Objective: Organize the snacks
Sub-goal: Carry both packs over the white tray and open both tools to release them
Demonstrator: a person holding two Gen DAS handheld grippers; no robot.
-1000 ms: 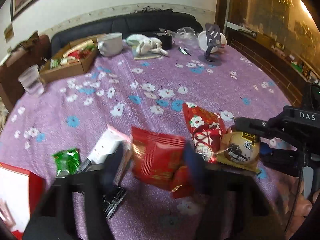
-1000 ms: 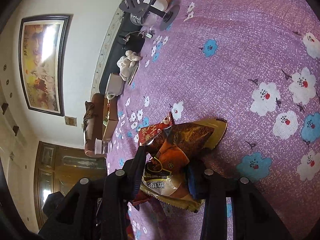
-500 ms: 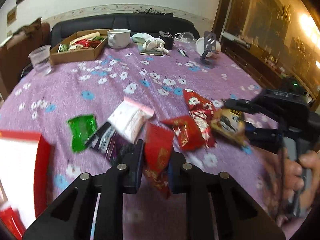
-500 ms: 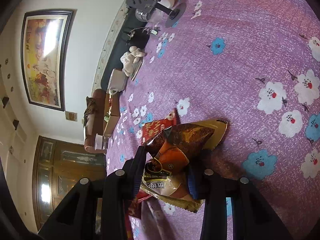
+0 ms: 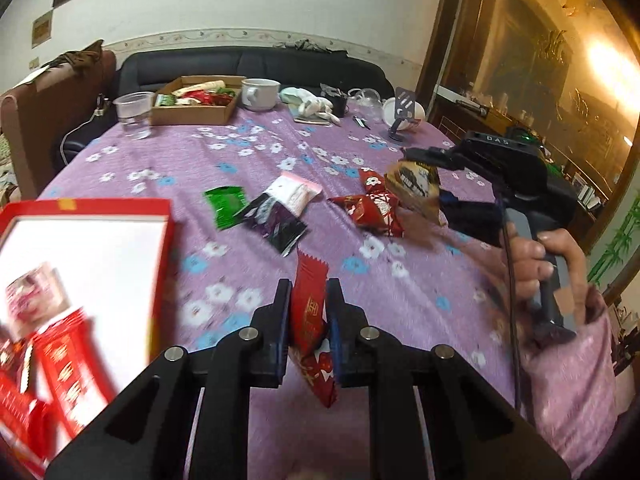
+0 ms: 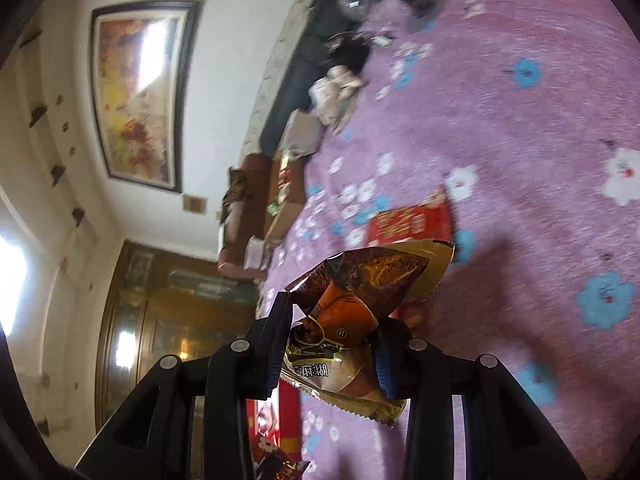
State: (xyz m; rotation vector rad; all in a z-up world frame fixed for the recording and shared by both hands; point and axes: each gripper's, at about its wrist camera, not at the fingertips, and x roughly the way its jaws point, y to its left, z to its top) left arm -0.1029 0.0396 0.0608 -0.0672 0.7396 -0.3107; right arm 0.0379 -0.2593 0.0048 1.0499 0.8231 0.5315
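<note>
My left gripper (image 5: pixel 307 312) is shut on a red snack packet (image 5: pixel 309 316) and holds it above the purple flowered tablecloth (image 5: pixel 224 152). My right gripper (image 6: pixel 334 334) is shut on a gold-brown snack packet (image 6: pixel 356 304), lifted off the cloth; it also shows in the left wrist view (image 5: pixel 416 188). A red box with a white inside (image 5: pixel 84 264) sits at the left, with red packets (image 5: pixel 60 356) in it. A green packet (image 5: pixel 226 204), a white one (image 5: pixel 290 194), a dark one (image 5: pixel 276 224) and red ones (image 5: pixel 372 206) lie on the cloth.
A cardboard box of snacks (image 5: pixel 196 100), a plastic cup (image 5: pixel 134 114), a white mug (image 5: pixel 260 94), a cloth (image 5: pixel 310 102) and a phone stand (image 5: pixel 402 114) stand at the far side. A dark sofa (image 5: pixel 256 66) is behind the table. A hand (image 5: pixel 548 256) holds the right gripper.
My left gripper closed on the red packet and pulled back, lifting it toward the red box side. My right gripper lifted the gold-brown packet off the cloth.
</note>
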